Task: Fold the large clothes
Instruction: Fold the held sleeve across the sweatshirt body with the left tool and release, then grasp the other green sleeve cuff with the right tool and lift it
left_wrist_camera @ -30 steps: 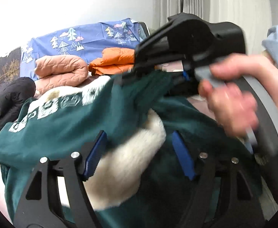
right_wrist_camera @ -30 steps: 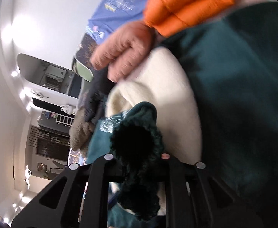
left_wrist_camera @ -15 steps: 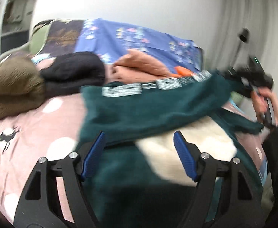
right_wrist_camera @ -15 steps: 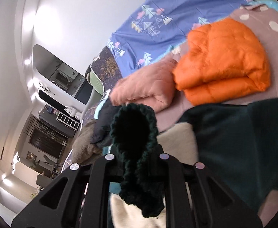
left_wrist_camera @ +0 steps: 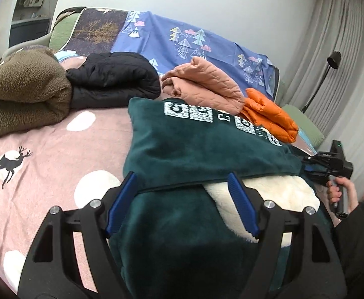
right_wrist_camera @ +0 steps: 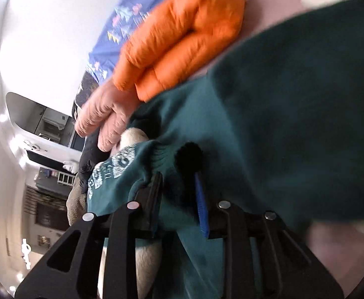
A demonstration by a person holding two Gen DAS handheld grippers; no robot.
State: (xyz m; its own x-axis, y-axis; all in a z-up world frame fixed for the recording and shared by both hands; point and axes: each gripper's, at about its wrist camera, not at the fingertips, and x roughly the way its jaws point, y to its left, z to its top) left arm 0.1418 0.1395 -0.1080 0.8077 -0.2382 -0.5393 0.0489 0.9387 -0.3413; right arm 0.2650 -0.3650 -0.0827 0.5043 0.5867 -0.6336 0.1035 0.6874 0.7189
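Green fleece jacket [left_wrist_camera: 196, 147] between wide left claw [left_wrist_camera: 182, 199] pads.

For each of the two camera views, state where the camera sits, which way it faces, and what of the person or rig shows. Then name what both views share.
Left wrist: on the left gripper, looking across the bed toward folded jackets; its open fingers straddle the green fleece; the right gripper and its hand show.
Right wrist: on the right gripper, tilted, its jaws opening around the fleece cuff.
Shared: the green fleece, the orange jacket, the pink jacket.
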